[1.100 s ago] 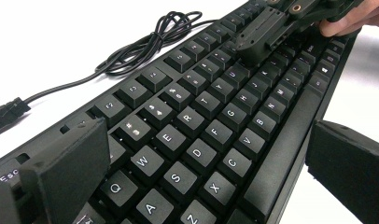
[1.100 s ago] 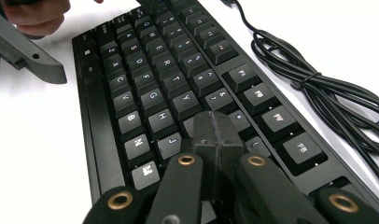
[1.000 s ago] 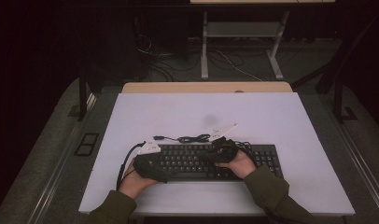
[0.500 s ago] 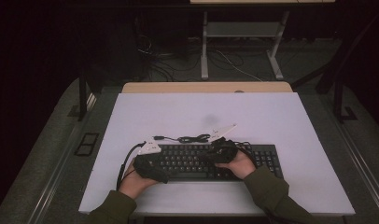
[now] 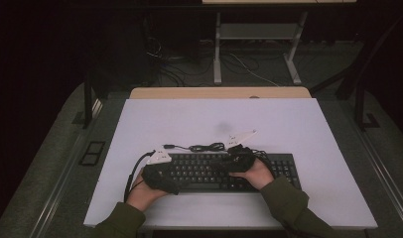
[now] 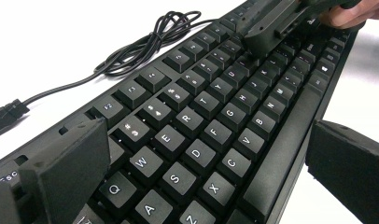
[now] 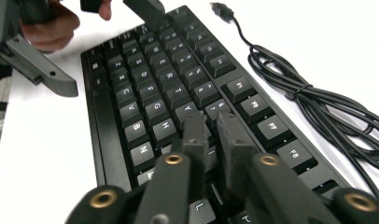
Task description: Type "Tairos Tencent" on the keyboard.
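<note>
A black keyboard (image 5: 224, 171) lies flat on the white worktop (image 5: 308, 129), near its front edge and about midway between the left and right edges, its long side parallel to that front edge. Its black cable (image 5: 204, 147) lies in a loose coil on the worktop just behind the keyboard, with the plug end (image 7: 221, 9) lying free on the white surface.

The left gripper (image 5: 162, 171) sits at the left end of the keyboard. In the left gripper view its jaws stand wide, one at the back edge by the Esc key, the other off the front edge by the space bar, so the keyboard's left end lies between them; whether the pads press on it I cannot tell.

The right gripper (image 7: 211, 128) is over the middle of the keyboard, its tips down among the keys around Y, H and U. Its jaws are narrow, with only a slim gap between them, and they have just been opening a little; a keycap seems to sit in the gap, though I cannot tell if it is gripped
</note>
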`<state>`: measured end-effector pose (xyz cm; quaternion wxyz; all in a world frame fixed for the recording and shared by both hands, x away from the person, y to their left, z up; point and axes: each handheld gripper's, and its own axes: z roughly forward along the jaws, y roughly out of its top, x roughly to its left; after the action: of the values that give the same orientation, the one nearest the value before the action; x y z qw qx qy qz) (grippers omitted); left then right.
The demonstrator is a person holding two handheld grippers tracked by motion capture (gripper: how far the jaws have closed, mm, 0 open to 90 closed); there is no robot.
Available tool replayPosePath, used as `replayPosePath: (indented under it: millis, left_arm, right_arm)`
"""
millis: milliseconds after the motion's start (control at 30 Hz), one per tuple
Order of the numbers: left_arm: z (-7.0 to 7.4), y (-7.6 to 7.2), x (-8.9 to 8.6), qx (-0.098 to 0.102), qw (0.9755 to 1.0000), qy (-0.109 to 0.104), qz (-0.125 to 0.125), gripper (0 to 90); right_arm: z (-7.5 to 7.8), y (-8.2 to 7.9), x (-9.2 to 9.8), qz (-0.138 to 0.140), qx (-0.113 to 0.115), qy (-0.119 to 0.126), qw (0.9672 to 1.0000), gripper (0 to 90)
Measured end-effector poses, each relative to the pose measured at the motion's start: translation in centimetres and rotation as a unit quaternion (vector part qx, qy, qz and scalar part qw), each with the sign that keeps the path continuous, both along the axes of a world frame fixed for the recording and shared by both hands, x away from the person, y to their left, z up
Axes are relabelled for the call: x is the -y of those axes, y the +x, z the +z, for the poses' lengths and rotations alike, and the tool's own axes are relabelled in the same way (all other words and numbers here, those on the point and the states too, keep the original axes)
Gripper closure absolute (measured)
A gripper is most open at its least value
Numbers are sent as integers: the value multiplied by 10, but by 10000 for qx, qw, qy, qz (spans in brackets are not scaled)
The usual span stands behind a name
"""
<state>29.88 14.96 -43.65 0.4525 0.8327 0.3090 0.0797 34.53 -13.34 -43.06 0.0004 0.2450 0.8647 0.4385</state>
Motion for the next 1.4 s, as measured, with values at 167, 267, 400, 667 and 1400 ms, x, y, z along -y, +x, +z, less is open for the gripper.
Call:
replayPosePath:
  millis: [167, 267, 400, 667, 1400]
  left_arm:
    - [0, 0, 0, 6, 10000, -9, 10, 0]
    - [1, 0, 1, 8, 10000, -7, 21, 0]
    - [1, 1, 1, 10, 10000, 4, 25, 0]
    - [2, 1, 3, 26, 10000, 18, 43, 10]
    - [10, 8, 6, 190, 9995, -70, 223, 251]
  right_arm:
    - [1, 2, 5, -69, -28, 192, 9998, 677]
    - [1, 3, 7, -139, 13, 245, 9996, 588]
    - [2, 5, 11, -229, 1, 329, 9992, 455]
    - [1, 7, 16, -407, 100, 349, 9985, 333]
    - [0, 8, 18, -457, 147, 318, 9983, 306]
